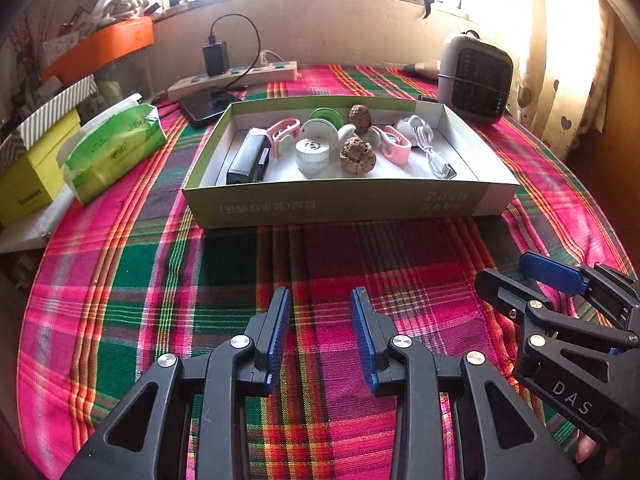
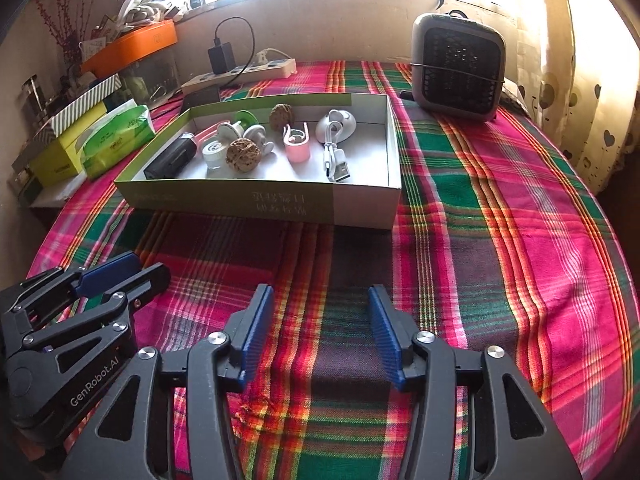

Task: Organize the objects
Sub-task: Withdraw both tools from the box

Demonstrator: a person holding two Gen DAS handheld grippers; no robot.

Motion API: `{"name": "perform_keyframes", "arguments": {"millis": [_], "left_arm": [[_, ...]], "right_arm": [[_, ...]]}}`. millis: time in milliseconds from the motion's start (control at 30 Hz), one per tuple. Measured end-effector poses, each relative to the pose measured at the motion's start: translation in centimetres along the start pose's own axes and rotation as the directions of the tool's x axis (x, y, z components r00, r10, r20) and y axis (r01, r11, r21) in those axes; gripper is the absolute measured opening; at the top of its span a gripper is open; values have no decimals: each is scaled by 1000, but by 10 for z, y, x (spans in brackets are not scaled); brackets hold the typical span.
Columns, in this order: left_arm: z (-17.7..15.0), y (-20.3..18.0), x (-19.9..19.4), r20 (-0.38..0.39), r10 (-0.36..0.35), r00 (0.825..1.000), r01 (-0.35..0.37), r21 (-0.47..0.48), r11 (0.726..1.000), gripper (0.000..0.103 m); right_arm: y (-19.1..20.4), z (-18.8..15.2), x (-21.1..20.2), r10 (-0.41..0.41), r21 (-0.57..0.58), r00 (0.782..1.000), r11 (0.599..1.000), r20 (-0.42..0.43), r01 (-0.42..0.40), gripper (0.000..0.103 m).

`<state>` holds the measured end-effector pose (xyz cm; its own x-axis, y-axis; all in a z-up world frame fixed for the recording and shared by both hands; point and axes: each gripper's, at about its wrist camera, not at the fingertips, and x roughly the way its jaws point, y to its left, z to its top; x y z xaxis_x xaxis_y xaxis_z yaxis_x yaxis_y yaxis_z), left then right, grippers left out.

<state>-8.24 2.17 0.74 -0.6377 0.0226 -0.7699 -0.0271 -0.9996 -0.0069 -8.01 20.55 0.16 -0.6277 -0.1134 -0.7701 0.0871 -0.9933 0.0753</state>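
Left gripper (image 1: 321,332): hovered low over the near edge of the tabletop, blue pads apart, nothing between them but plaid
Right gripper (image 2: 321,330): just beside its partner, jaws spread a shade wider, equally empty
Cardboard tray (image 1: 344,204): sat past both tools toward the middle of the tabletop, long axis running crosswise to the way the fingers pointed, near wall facing them
Tray contents: all the small things lay inside already, it seemed: a black box (image 1: 249,157) at the left end, a white jar (image 1: 312,153), two walnuts (image 1: 357,157), pink clips (image 1: 391,143), a white USB cable (image 1: 437,157) at the right end
Which hand is nearer: the tray lay dead ahead of the left gripper and off to the left of the right one, so the left looked better lined up on the middle, the right on the cable end
Next move, as a guess: reach forward and over the near wall; the crowded middle could snag a wide jaw
Surface: a round tabletop (image 2: 500,208) under pink-and-green plaid cloth, soft, a little wrinkled
Left edge: tissue pack (image 1: 114,148) and a yellow box (image 1: 30,176)
Far edge: power strip (image 1: 240,76) with a charger, small heater (image 2: 458,66) at the far right
Room: bright window behind, curtain to the right
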Motion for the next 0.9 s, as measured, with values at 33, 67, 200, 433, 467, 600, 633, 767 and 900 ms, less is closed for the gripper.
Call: {"name": "perform_keyframes", "arguments": {"millis": [33, 67, 200, 433, 467, 600, 633, 767, 900], "left_arm": [[0, 0, 0, 0, -1, 1000, 1, -1, 1000, 30], [0, 0, 0, -1, 0, 1000, 0, -1, 1000, 30], [0, -3, 0, -2, 11, 1000, -11, 9, 1000, 30], [0, -3, 0, -3, 9, 1000, -9, 5, 1000, 31], [0, -3, 0, -3, 9, 1000, -8, 4, 1000, 31], [0, -4, 0, -3, 8, 1000, -8, 4, 1000, 31], [0, -2, 0, -3, 8, 1000, -8, 4, 1000, 31], [0, -2, 0, -3, 7, 1000, -7, 4, 1000, 31], [0, -2, 0, -4, 8, 1000, -8, 4, 1000, 31]], "right_arm": [[-1, 0, 0, 1, 1, 1000, 1000, 0, -1, 51], [0, 0, 0, 0, 1, 1000, 1000, -1, 0, 51], [6, -1, 2, -18, -26, 1000, 1000, -8, 18, 54], [9, -1, 3, -32, -43, 999, 999, -13, 32, 57], [10, -1, 3, -35, -45, 999, 998, -13, 34, 57], [10, -1, 3, -39, -48, 999, 998, -14, 38, 58], [11, -1, 3, -38, -48, 999, 998, -14, 37, 58], [11, -1, 3, -40, -49, 999, 998, -14, 39, 58], [11, -1, 4, -40, -49, 999, 998, -14, 39, 58]]}}
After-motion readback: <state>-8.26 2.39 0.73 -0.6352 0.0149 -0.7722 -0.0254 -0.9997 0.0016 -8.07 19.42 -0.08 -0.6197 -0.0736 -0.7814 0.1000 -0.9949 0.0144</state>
